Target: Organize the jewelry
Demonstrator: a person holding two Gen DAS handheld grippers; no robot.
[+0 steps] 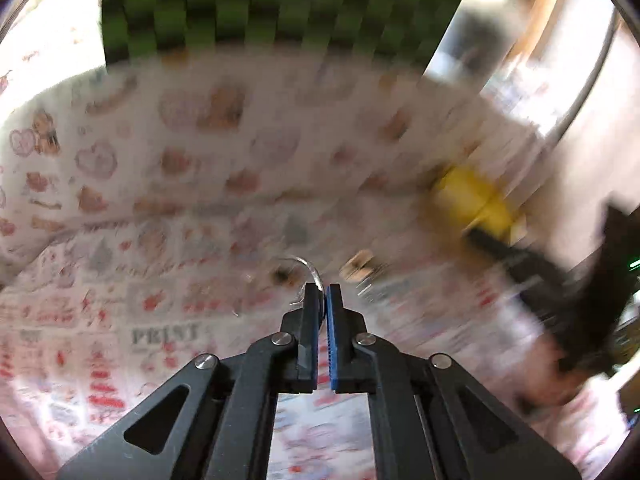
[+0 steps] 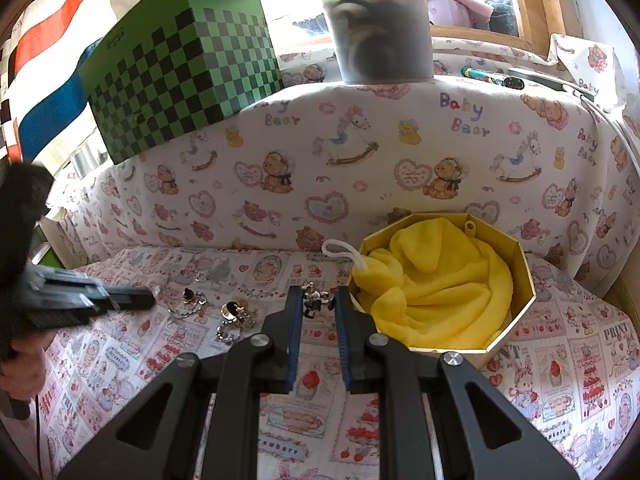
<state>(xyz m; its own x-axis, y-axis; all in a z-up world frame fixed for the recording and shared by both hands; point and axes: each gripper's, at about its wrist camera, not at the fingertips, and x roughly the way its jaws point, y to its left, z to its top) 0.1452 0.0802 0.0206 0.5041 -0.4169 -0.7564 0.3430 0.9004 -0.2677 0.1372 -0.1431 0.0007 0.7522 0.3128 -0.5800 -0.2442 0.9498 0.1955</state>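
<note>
Task judged early: no jewelry visible inside the octagonal gold box, only the yellow cloth lining it, though folds may hide something. Farthest left in the right wrist view, left tongs reaching in low over the patterned bench cover, tips nearly together. In the left wrist view, left tongs drawn narrow with a thin silver wire loop nipped between the blue pads, apparently an earring or ring; picture heavily blurred, so exact kind not determined. Next rightward on the bench, several loose pieces: a gold-and-dark piece, a silver chain loop just beside it, a gold-framed piece, and a small silver ring-like item near its lower edge, all lying apart from both tongs. Further right, right tongs standing moderately wide, a silver-and-dark cluster of jewelry lying between the tips; contact with either pad cannot be told, no grip evident. Box sitting just beside the right finger, touching or nearly so. Remaining, by judgement: carry each piece into the box.
</note>
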